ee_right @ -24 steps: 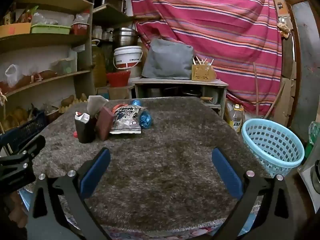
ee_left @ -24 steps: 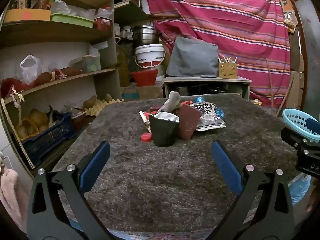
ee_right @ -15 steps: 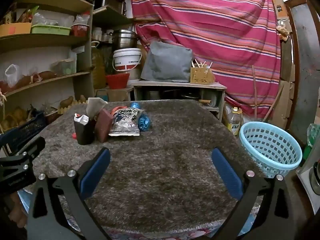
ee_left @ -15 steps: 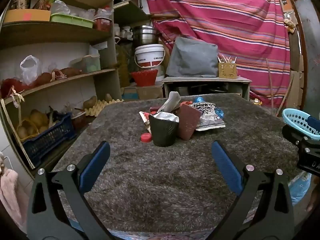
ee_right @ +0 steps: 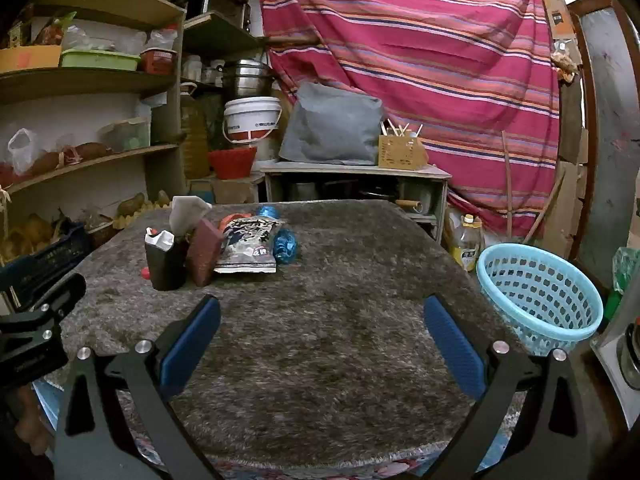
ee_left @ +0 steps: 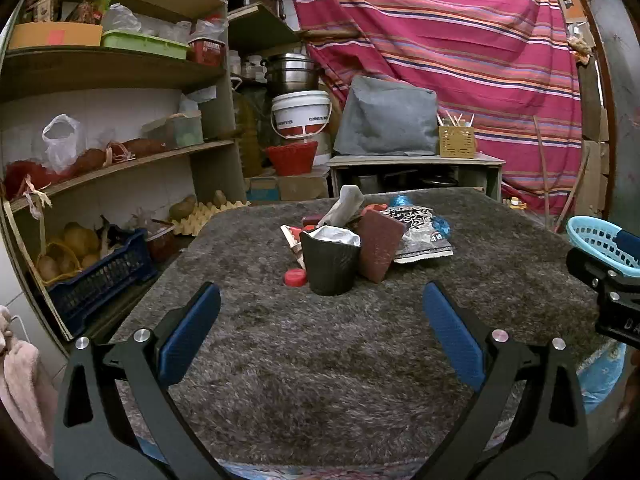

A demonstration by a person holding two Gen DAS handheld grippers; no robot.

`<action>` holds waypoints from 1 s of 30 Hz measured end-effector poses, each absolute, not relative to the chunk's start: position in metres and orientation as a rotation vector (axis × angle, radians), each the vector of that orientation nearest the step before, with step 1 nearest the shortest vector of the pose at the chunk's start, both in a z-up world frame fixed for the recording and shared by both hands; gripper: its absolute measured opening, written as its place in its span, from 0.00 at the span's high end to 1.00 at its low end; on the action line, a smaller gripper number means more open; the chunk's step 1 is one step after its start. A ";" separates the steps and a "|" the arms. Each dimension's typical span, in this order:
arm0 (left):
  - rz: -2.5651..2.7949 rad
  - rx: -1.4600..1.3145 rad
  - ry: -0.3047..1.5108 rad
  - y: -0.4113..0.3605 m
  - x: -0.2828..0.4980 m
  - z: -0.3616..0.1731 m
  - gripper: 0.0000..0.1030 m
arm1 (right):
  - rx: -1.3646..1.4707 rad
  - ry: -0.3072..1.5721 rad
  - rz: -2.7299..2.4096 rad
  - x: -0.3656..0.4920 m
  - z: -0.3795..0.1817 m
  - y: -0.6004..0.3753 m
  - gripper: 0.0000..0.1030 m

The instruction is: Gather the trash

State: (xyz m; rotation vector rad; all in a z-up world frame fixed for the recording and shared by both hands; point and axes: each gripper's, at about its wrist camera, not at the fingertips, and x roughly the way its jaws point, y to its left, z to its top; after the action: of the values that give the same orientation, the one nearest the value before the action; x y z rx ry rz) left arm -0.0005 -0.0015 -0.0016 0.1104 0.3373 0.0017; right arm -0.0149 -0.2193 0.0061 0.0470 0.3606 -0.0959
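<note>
Two grippers hover over the near edge of a table draped in shaggy grey cloth (ee_left: 320, 360), both spread wide with nothing between their blue pads. From its own camera, the left gripper (ee_left: 320, 332) faces the trash pile straight on; the right gripper (ee_right: 320, 336) sits further to the right, facing bare cloth, and sees the pile off to its left.

Nearest the left gripper stands a black cup (ee_left: 330, 262) stuffed with crumpled white paper. A red bottle cap (ee_left: 295, 278) lies on the cloth just beside the cup's left foot. A dark red carton (ee_left: 379, 246) leans against the cup's right side. Behind these, a black-and-white snack bag (ee_left: 416, 232) lies flat, with a crumpled blue wrapper (ee_right: 285, 245) touching its right edge. A pale grey scrap (ee_left: 345, 210) pokes up at the back of the pile.

Well apart from the pile, off the table's right side, a light blue perforated basket (ee_right: 536, 292) stands tilted on the floor. Wooden shelves (ee_left: 120, 168) line the left wall, and a striped pink cloth (ee_left: 460, 48) hangs behind.
</note>
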 end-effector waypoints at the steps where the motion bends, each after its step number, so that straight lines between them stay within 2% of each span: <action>1: 0.002 0.111 0.338 -0.001 0.000 -0.002 0.05 | 0.048 0.363 -0.095 -0.014 0.006 -0.220 0.04; 30: 0.011 0.111 0.347 0.004 0.000 -0.007 0.05 | 0.046 0.368 -0.109 -0.009 -0.005 -0.222 0.04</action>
State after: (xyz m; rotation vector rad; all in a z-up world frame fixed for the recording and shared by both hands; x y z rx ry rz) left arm -0.0004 0.0038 -0.0069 0.1112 0.3473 0.0110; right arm -0.0087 -0.2220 -0.0048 0.0457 0.3682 -0.1090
